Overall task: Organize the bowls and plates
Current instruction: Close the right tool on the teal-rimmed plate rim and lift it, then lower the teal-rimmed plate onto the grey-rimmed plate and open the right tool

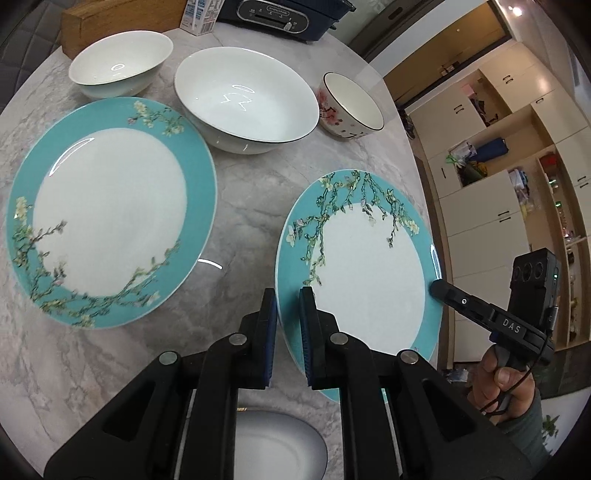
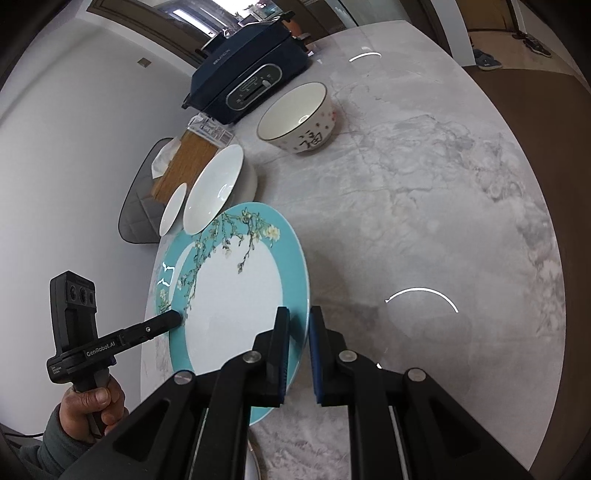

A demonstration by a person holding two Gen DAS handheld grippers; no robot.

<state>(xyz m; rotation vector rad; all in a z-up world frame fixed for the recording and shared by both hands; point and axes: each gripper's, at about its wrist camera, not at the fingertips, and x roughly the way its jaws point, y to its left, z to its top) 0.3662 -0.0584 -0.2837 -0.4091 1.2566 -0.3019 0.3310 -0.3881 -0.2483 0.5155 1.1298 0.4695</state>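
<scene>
two handheld claws grip one teal-rimmed plate (image 1: 369, 280) from opposite sides and hold it tilted above a grey marble surface (image 1: 240, 221). the left claw (image 1: 288, 325) is clamped on the plate's near left rim, one pad under it and one on top. the right claw (image 2: 297, 350) is clamped on the opposite rim in the same way; in the left wrist view its black finger tip meets the plate's right edge, with a hand (image 1: 502, 380) in a grey-green sleeve gripping its handle. the plate has a white centre and flowering branches painted across its far rim.

a second teal plate (image 1: 110, 210) with the same pattern lies flat on the surface to the left, apart from the held one. behind it sit two white bowls, a smaller one (image 1: 122, 66) at the back left and a larger one (image 1: 245, 99) beside it, then a small bowl with pink blossoms and a dark rim (image 1: 351, 107) to the right. a dark blue appliance (image 1: 277, 14), a carton (image 1: 199, 16) and a wooden box (image 1: 122, 20) stand along the far edge. part of a white dish (image 1: 273, 443) shows below the left claw.
</scene>
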